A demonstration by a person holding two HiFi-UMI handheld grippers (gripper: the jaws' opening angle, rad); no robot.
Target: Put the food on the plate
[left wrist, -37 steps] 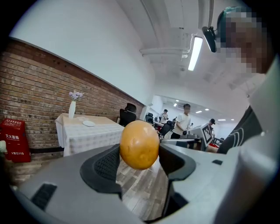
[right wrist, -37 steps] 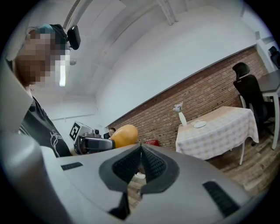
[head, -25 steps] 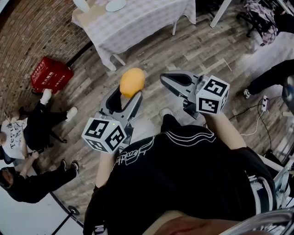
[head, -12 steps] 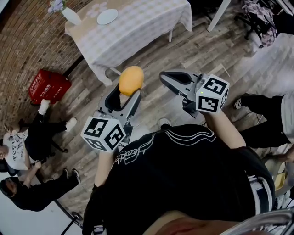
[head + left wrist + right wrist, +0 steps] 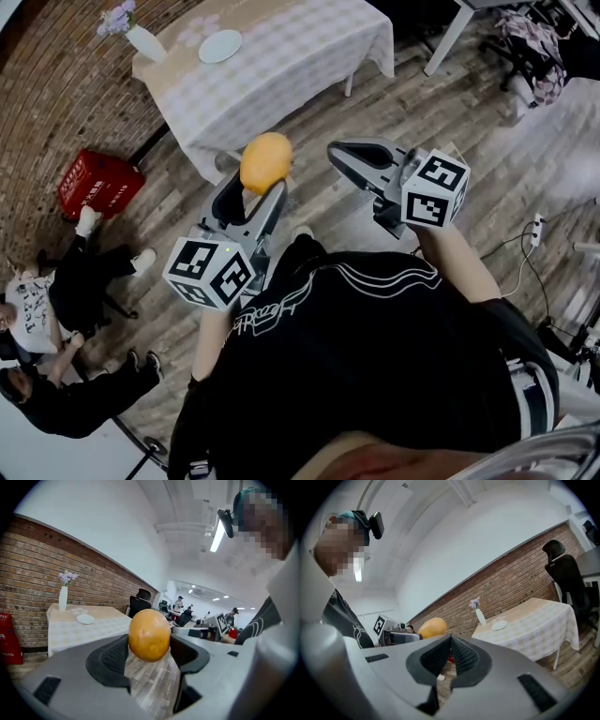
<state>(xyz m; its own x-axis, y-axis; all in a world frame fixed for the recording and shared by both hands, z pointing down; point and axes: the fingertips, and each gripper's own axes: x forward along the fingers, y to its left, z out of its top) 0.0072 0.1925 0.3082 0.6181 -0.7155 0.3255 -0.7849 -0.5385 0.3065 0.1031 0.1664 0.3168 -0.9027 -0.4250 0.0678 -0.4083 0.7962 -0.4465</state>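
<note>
One clothed table [image 5: 291,56] stands well ahead, bearing the plate [image 5: 220,45]. The left gripper [image 5: 262,187] pinches the round orange food [image 5: 266,161] at its jaw tips; the right gripper [image 5: 339,157] is closed, empty. So shallow a hold could let the food roll out onto the floor [image 5: 403,103].

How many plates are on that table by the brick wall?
1. The white plate lies on the table, near the vase at its corner. The table's far edge is cut off, so another may be hidden.
</note>
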